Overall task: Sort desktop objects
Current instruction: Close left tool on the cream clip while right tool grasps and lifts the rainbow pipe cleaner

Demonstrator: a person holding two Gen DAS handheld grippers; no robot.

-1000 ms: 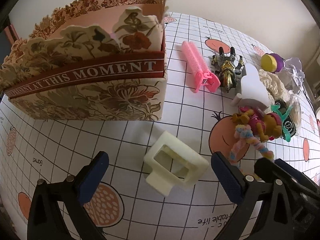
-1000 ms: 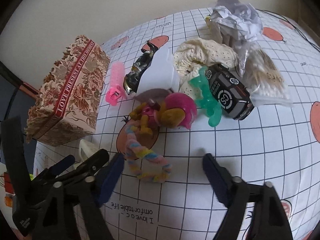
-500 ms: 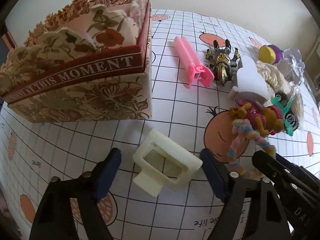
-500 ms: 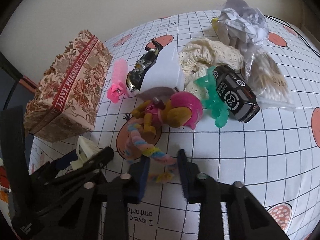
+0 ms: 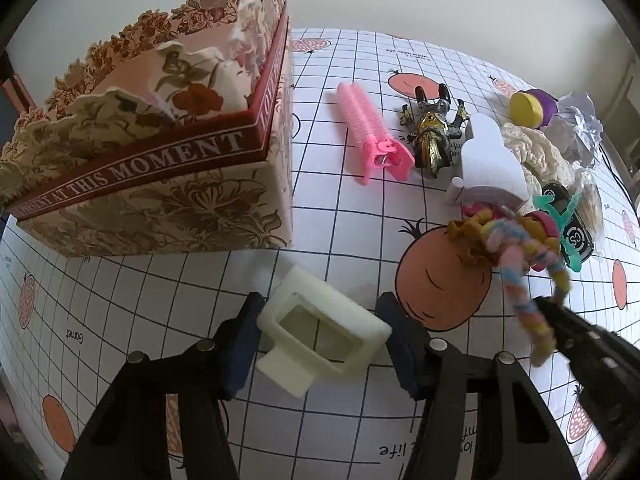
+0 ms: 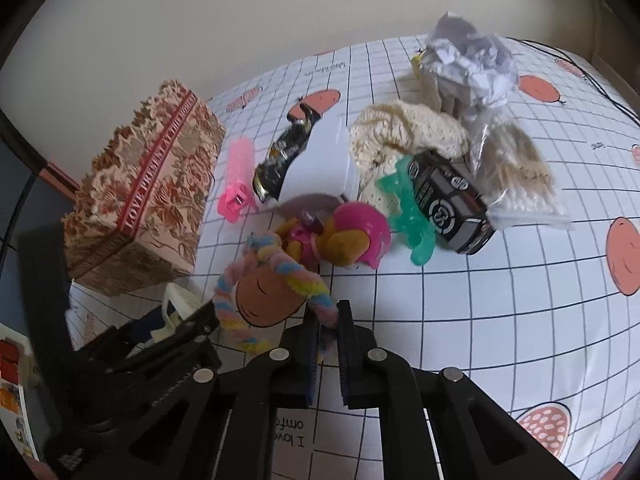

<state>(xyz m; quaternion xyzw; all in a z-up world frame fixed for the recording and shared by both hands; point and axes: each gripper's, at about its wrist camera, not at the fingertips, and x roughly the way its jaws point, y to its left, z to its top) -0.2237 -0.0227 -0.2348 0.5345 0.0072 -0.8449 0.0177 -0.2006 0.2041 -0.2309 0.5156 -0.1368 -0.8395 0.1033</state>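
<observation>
My left gripper [image 5: 322,330] is closing around a cream plastic hair claw [image 5: 320,330] that lies on the gridded cloth; its pads touch or nearly touch both sides. My right gripper [image 6: 326,322] is shut on a pastel rainbow fuzzy loop [image 6: 276,276], lifted off the cloth; the loop also shows in the left wrist view [image 5: 524,272]. The open floral box [image 5: 152,160] stands just behind the claw and at the left in the right wrist view [image 6: 140,200].
A pile lies to the right: pink hair roller clip [image 5: 370,136], gold-black figure [image 5: 432,132], white foam piece [image 5: 488,164], pink-helmet toy [image 6: 344,236], green figure [image 6: 408,208], black toy car [image 6: 448,204], cream knit [image 6: 404,132], crumpled paper [image 6: 468,64], cotton swab bag [image 6: 516,176].
The right gripper closed on the rainbow loop and lifted it. The left gripper moved forward and narrowed around the cream hair claw.
</observation>
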